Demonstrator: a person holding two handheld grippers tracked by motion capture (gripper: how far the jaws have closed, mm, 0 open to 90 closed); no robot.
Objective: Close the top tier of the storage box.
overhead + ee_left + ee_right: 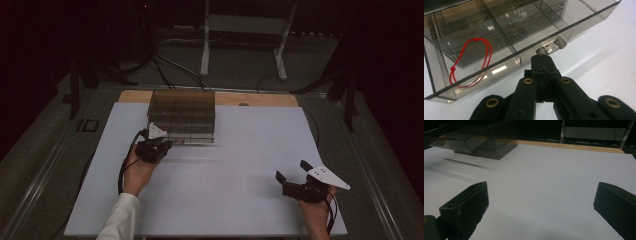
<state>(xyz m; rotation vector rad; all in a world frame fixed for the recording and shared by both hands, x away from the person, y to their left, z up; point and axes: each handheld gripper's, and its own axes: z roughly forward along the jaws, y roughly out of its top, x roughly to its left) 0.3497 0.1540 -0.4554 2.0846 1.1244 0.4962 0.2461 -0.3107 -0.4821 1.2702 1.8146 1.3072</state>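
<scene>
Drawer handle [551, 47] sits clamped in the closed left gripper [541, 60]; a crooked pull could jam the drawer [506, 57], while the right gripper [291, 171] idles wide open.

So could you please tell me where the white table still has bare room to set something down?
The broad stretch of white table top between the smoky clear plastic drawer box and the right gripper is bare, as is the far right area. It is crowded at the box's front, where the left gripper sits shut on the clear drawer handle.

The drawer [499, 37] runs off the frame's top edge; the red cord's [471, 60] lower loop blurs behind its wall
</scene>
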